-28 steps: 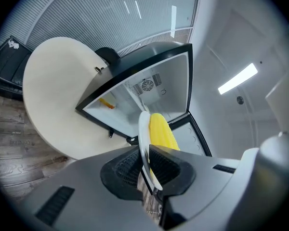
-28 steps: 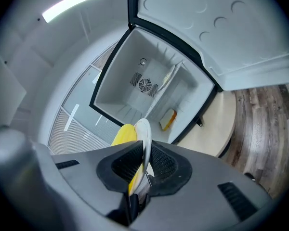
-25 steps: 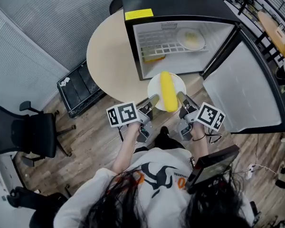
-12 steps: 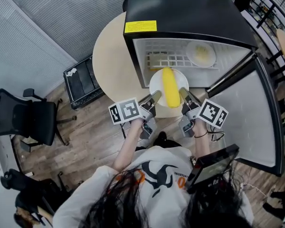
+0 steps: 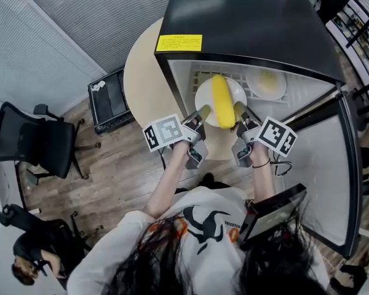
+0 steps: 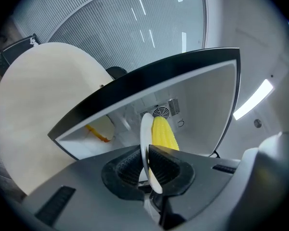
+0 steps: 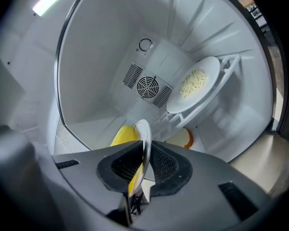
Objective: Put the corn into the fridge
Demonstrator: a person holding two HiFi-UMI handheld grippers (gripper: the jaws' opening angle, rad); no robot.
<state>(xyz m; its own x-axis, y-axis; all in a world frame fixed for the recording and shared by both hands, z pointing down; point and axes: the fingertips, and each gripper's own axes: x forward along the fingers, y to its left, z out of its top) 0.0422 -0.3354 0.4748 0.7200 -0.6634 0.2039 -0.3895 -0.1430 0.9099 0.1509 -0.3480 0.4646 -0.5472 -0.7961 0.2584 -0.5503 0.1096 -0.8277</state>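
Your left claw [image 5: 202,113] is pinched shut on the left rim of a white plate [image 5: 203,96], with the rim caught between its two ribbed pads. Your right claw [image 5: 239,110] is closed the same way on the plate's right rim, so both claws carry the plate between them. The corn [image 5: 221,101] lies lengthwise across the middle of the plate, a single yellow cob pointing into the fridge [image 5: 246,17].

The plate is at the fridge's open mouth, and from the head view its far half lies over the white wire shelf [image 5: 200,74]. You cannot tell whether it touches the shelf. The fridge stands on the round pale worktop [image 5: 141,72], and its door [image 5: 323,165] is swung wide to your right.

Deeper in on the right, a second plate [image 7: 195,83] with pale yellow food rests on the shelf. Below it lies a pale thing with an orange edge [image 7: 184,138]. A round fan grille [image 7: 148,86] shows on the back wall. A yellow label [image 5: 179,42] sits on the fridge's top front edge.
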